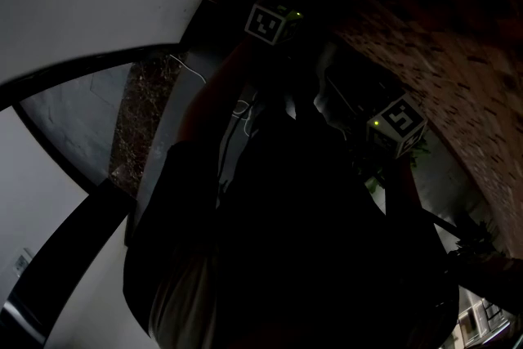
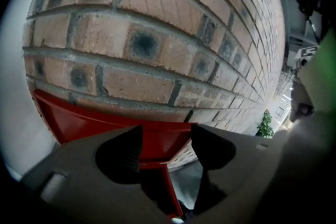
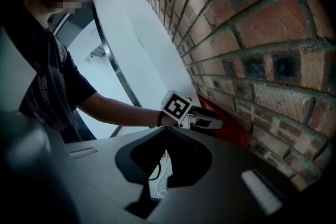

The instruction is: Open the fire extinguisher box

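Left gripper [image 2: 167, 150] nearest: fingers [image 2: 129, 150] spread wide, gripping nothing; between them, the red top edge of the fire extinguisher box [image 2: 100, 122] and a red upright strip of its frame running down below; neither pad visibly pressed on either. Box fixed to the brick wall [image 2: 157, 34], directly under a mortar course, low and left in the left gripper view. Right gripper [image 3: 160, 136]: fingers together tip to tip, nothing held; only a thin white cable [image 3: 159, 186] showing through the slit beneath; aimed along the wall, well apart from the box. Beyond it in the right gripper view: marker cube [image 3: 176, 106] of the left gripper and the person's bare forearm [image 3: 118, 109], reaching to the box on the wall. Head view too dark for detail; both cubes just made out against the brick. Farthest: small green plant [image 2: 265, 124] at the wall's end. Progress, as judged: approach done, left fingers lined up at the box's upper edge; no grip taken; no handle or latch visible; door open or closed not readable here. Left to do: close on the door edge or handle; swing it out from the wall.
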Motion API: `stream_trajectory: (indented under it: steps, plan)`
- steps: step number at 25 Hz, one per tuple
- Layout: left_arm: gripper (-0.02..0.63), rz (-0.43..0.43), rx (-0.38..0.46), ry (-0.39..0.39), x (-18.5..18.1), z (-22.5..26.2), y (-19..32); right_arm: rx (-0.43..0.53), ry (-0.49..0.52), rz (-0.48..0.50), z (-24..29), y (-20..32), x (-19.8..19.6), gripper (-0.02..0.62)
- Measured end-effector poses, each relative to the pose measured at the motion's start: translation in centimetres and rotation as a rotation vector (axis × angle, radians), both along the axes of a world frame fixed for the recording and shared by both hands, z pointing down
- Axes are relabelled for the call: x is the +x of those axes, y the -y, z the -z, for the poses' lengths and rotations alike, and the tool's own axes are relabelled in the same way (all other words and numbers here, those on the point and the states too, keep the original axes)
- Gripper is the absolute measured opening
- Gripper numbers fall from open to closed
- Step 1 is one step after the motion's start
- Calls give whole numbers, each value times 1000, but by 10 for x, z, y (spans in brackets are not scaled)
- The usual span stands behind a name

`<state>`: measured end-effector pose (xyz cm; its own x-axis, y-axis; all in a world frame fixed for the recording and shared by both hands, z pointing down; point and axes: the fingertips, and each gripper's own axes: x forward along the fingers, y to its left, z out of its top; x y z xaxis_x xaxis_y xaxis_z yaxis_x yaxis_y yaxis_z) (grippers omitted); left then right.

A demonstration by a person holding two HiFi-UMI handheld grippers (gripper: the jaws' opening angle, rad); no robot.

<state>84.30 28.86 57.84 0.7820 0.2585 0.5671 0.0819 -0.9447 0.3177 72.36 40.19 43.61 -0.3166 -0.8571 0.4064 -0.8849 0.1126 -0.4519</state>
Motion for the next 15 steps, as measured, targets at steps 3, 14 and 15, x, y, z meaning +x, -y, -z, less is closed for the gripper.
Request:
stream_trajectory:
  steps: [3, 14, 15]
  plan:
    - [299, 13, 6, -1, -11, 7, 5, 14, -12, 8, 4, 5, -2, -2]
    - [298, 288, -268, -116, -153, 81, 23, 99, -19, 78, 36, 35, -25, -1]
    - [293, 317, -290, -141, -166, 93, 27, 106, -16, 93, 39, 39, -31, -1]
